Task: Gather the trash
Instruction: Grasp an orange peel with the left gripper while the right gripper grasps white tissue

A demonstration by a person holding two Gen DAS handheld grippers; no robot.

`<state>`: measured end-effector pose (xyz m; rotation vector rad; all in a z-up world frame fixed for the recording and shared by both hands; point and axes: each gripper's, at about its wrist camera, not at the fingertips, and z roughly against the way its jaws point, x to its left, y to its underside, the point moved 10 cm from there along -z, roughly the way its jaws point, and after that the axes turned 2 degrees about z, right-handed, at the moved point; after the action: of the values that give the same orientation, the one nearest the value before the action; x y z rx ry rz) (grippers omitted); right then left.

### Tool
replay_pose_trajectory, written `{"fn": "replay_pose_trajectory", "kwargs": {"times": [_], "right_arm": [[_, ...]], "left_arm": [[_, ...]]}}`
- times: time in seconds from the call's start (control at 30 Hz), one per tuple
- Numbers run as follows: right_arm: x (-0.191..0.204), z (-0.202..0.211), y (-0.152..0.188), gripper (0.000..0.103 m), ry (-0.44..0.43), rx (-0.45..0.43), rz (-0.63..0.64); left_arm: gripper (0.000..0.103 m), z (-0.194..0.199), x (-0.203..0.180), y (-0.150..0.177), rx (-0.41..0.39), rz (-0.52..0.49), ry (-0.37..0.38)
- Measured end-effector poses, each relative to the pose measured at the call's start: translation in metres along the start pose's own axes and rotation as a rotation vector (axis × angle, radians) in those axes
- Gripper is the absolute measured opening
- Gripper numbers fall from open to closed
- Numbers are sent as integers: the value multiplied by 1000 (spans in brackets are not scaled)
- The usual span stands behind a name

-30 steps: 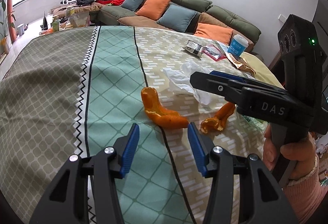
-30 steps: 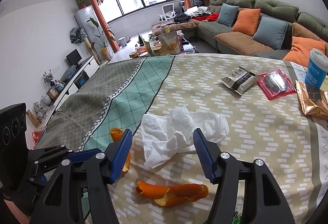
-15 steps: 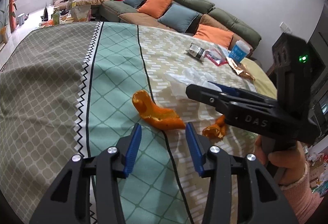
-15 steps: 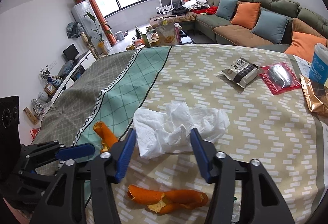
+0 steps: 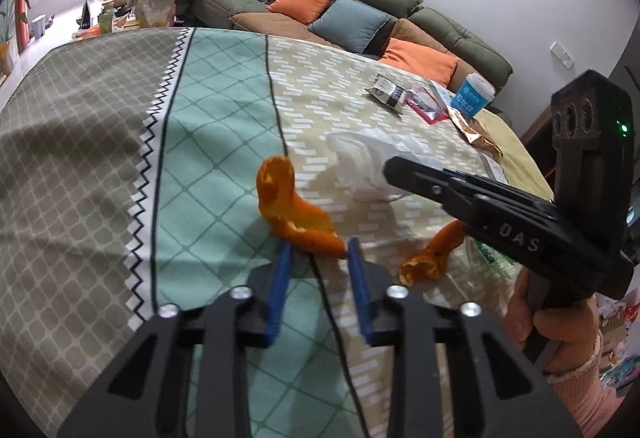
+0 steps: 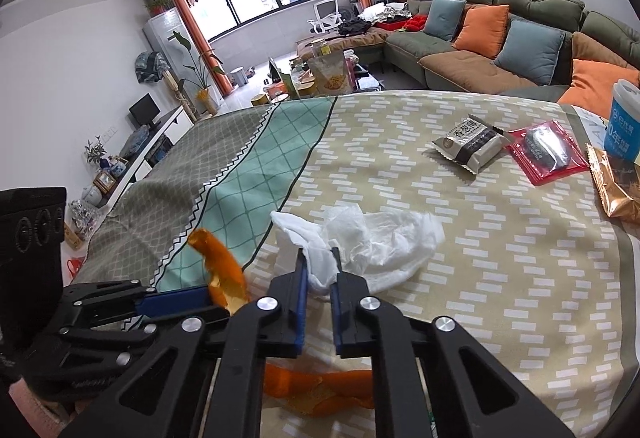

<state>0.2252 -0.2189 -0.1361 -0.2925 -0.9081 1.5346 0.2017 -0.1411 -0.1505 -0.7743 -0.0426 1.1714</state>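
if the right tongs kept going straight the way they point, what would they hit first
The tissue: the closing right tongs already pinch its near edge. Past it, probably only bare cloth.

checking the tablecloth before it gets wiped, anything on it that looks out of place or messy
Yes: litter lies on the patterned tablecloth. A crumpled white tissue is between the closing right tongs, a curled orange peel between the closing left tongs, and a second peel lies loose. Snack wrappers sit farther back.

Left hand-held gripper (image 5: 318, 252) closing; right hand-held gripper (image 6: 319, 270) closing too.
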Motion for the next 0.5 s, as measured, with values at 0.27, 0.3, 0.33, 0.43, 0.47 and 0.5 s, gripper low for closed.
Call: {"fn": "replay_pose_trajectory", "kwargs": {"times": [0.27, 0.3, 0.33, 0.43, 0.47, 0.5], "right_arm": [[9, 11, -5, 7, -37, -32, 16], [10, 13, -5, 7, -43, -37, 17], [12, 16, -6, 7, -50, -44, 19], [18, 24, -8, 7, -73, -59, 22], [20, 25, -8, 7, -78, -62, 23], [21, 26, -8, 7, -80, -64, 25]], "left_arm": [[7, 8, 7, 2, -20, 19, 12], [7, 10, 8, 3, -24, 16, 8], [7, 14, 8, 3, -32, 5, 1], [7, 23, 9, 6, -52, -14, -11], [7, 25, 10, 6, -53, -16, -13], [7, 26, 12, 7, -54, -17, -18]]}}
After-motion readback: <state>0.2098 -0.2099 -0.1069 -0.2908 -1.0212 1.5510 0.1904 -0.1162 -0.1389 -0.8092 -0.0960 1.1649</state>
